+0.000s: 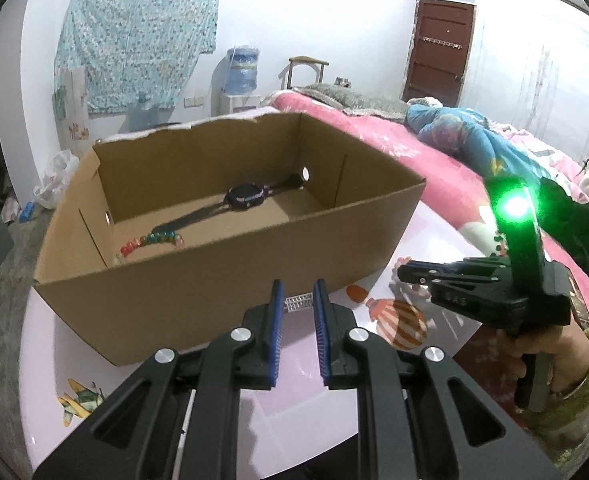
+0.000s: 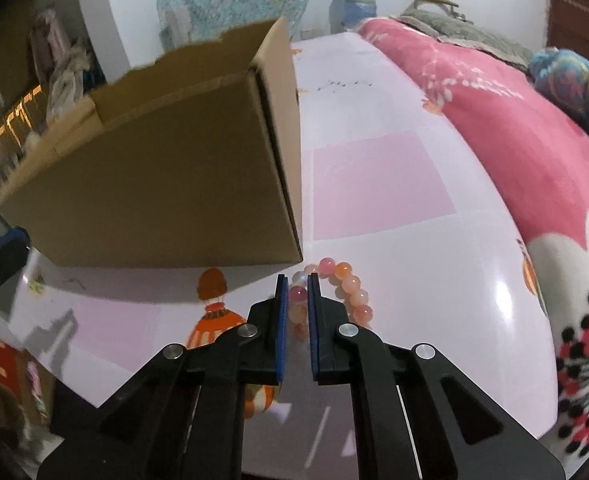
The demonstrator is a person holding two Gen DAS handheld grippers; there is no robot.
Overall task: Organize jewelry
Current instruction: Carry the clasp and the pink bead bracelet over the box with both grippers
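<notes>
Right gripper (image 2: 298, 300) pinched on the pink-and-orange bead bracelet (image 2: 344, 292), which lies on the glossy pink-and-white table (image 2: 382, 184) just beside the brown cardboard box (image 2: 154, 184).
Round beads may slip from the pads; the box corner crowds the lift, with free table rightward. Left gripper (image 1: 298, 300), nearly closed and empty, hovers at the box front.

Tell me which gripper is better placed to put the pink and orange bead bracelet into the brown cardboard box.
Right. The right gripper is already closed on the bead bracelet beside the cardboard box; the left gripper is nearly shut on nothing.
</notes>
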